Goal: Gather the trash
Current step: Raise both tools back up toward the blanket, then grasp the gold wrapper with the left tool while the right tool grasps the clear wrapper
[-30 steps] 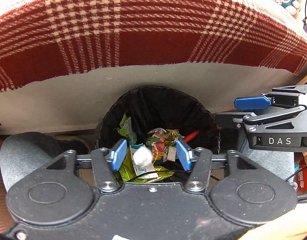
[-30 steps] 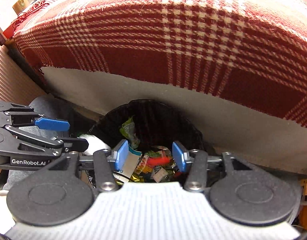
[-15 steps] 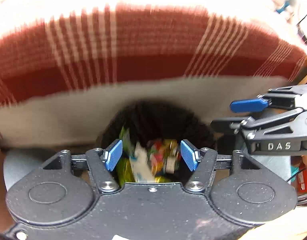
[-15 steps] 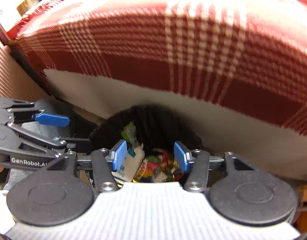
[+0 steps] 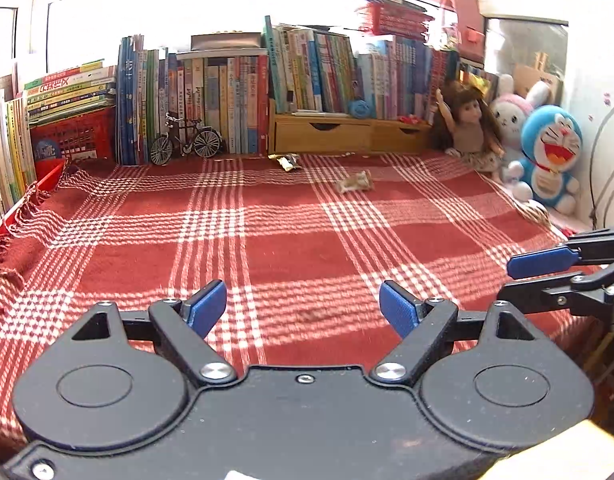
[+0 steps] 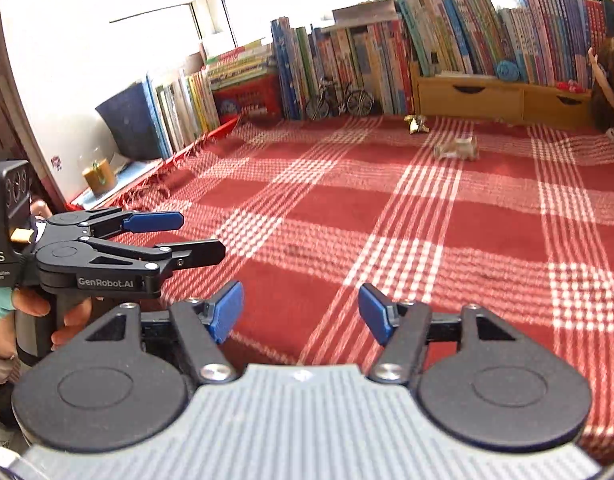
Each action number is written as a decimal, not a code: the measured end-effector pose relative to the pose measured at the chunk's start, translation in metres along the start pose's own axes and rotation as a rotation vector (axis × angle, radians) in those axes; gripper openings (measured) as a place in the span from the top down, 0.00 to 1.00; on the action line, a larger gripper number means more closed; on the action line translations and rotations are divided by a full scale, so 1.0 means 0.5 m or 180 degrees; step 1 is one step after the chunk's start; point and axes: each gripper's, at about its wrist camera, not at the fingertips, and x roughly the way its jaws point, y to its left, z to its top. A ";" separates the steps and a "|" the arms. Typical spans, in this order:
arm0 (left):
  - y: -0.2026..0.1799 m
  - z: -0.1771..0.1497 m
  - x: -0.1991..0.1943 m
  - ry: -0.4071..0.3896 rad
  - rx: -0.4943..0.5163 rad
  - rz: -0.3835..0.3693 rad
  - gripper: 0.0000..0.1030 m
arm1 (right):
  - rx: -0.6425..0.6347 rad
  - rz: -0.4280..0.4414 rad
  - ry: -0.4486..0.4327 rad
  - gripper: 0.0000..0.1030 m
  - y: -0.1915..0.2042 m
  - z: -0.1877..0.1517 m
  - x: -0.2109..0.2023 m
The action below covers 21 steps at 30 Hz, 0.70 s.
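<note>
Two pieces of trash lie far back on the red plaid blanket [image 5: 291, 256]: a crumpled brown wrapper [image 5: 354, 182] [image 6: 455, 147] and, behind it near the wooden drawers, a shiny gold wrapper [image 5: 286, 161] [image 6: 415, 124]. My left gripper [image 5: 303, 309] hovers open over the blanket's near part, with nothing between its blue pads. My right gripper [image 6: 301, 312] is open and empty too, level with the left one. Each gripper shows at the edge of the other's view: the right one [image 5: 547, 272], the left one [image 6: 167, 236]. The trash bin is out of view.
Rows of books [image 5: 211, 92] line the back, with a small model bicycle [image 5: 186, 143] and wooden drawers [image 5: 347, 136]. A doll [image 5: 467, 128], a plush rabbit [image 5: 511, 114] and a blue plush cat [image 5: 549, 156] sit at the right. A red basket [image 5: 71, 140] stands left.
Both grippers have swung up from the black bin full of wrappers to face across the blanket. The bin has dropped out of sight. Both stay open.
</note>
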 end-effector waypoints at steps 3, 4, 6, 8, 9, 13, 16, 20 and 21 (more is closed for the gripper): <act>0.035 0.097 0.091 0.0096 -0.0323 -0.0197 0.20 | -0.0161 -0.0256 -0.0177 0.21 -0.038 0.074 0.017; 0.046 0.126 0.125 0.0104 -0.0410 -0.0233 0.20 | -0.0226 -0.0379 -0.0227 0.21 -0.048 0.093 0.029; 0.055 0.180 0.193 0.0108 -0.0492 -0.0206 0.19 | -0.0327 -0.0647 -0.0279 0.21 -0.084 0.134 0.061; 0.065 0.245 0.294 0.0157 -0.0628 -0.0084 0.18 | -0.0325 -0.0813 -0.0323 0.21 -0.122 0.169 0.104; 0.066 0.267 0.331 0.0207 -0.0672 -0.0076 0.18 | -0.0292 -0.0863 -0.0314 0.21 -0.142 0.185 0.126; 0.071 0.344 0.500 0.0418 -0.0934 0.0010 0.18 | -0.0189 -0.0950 -0.0270 0.18 -0.217 0.237 0.221; 0.061 0.371 0.600 0.0466 -0.0975 0.0129 0.18 | -0.0225 -0.0997 -0.0204 0.14 -0.255 0.261 0.286; 0.041 0.396 0.707 0.0375 -0.0891 0.0278 0.17 | -0.0199 -0.1001 -0.0094 0.13 -0.297 0.275 0.354; 0.039 0.400 0.730 0.0357 -0.0879 0.0257 0.16 | -0.0200 -0.1005 -0.0069 0.13 -0.304 0.275 0.372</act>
